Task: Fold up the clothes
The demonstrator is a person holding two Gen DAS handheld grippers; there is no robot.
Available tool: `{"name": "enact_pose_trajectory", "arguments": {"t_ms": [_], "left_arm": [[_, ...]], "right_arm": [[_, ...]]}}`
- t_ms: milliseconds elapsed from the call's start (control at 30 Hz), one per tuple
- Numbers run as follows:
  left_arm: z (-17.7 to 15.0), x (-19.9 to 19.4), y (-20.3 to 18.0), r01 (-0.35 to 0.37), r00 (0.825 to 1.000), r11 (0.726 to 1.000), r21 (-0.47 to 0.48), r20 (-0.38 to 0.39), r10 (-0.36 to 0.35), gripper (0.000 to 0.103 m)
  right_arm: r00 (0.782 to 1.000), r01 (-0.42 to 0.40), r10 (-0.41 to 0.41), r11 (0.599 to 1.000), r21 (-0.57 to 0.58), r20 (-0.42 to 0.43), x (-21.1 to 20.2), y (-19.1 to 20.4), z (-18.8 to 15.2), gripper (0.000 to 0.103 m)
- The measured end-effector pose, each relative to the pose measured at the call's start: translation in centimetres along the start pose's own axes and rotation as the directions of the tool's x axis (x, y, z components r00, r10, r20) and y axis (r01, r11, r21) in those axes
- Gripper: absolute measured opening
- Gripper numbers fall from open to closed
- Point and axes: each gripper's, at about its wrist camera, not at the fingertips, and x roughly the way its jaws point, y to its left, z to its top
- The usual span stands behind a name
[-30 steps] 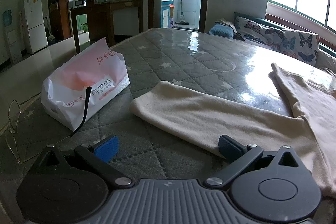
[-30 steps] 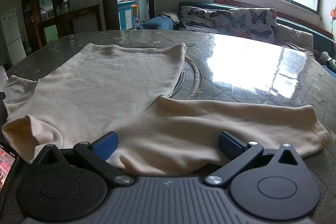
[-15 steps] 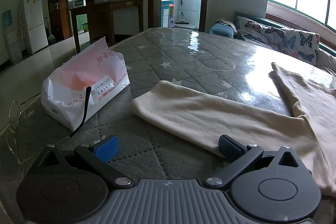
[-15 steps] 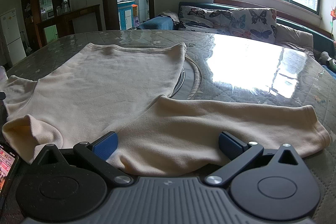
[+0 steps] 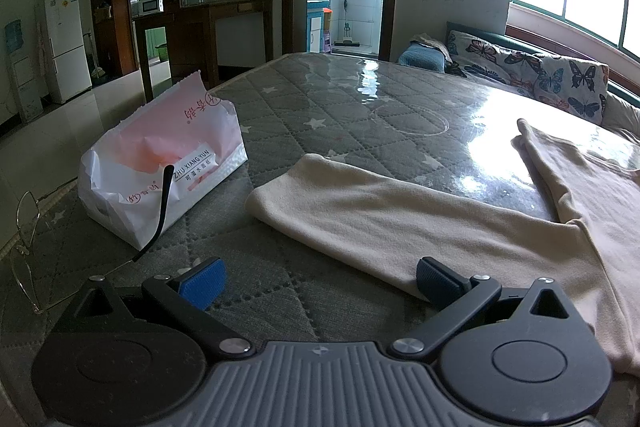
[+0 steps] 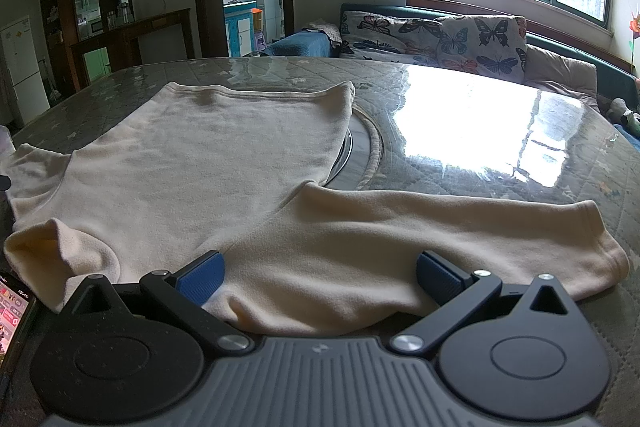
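Now | cream long-sleeved top lies flat on the bench, sleeves spread for folding | left gripper gapes beside left sleeve | right gripper gapes, straddling right sleeve, nothing clamped

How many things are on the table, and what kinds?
Shirt: 1
Tissue pack: 1
Glasses: 1
Phone: 1
Total: 4
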Motion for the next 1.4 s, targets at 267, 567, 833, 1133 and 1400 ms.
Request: {"name": "enact_pose_trajectory", "arguments": {"t_ms": [267, 567, 833, 1133, 1400], "left_arm": [[0.0, 0.0, 0.1, 0.002, 1.000, 1.000, 0.000, 0.001, -0.002, 0.103], [0.0, 0.0, 0.2, 0.007, 1.000, 1.000, -0.003, 0.002, -0.007, 0.103], [0.4, -0.3, 0.7, 0.025, 1.000, 0.999, -0.034, -0.001, -0.025, 0.095], [2.9, 1.2, 1.8, -0.005, 1.000, 0.987, -0.161, -0.027, 0.001, 0.067], [3.8, 2.2, 2.3, -0.035, 0.999, 0.978, -0.206, -0.018, 0.032, 0.008]], "right_arm": [[1.000, 0.000, 0.000, 1.000, 0.000, 0.000, 0.0, 0.0, 0.0, 0.103], [1.000, 0.000, 0.000, 1.000, 0.000, 0.000, 0.0, 0.0, 0.0, 0.103], [1.000, 0.000, 0.000, 1.000, 0.001, 0.000, 0.1, 0.0, 0.0, 0.103], [1.000, 0.000, 0.000, 1.000, 0.002, 0.000, 0.1, 0.0, 0.0, 0.103], [1.000, 0.000, 0.000, 1.000, 0.002, 0.000, 0.1, 0.0, 0.0, 0.103]]}}
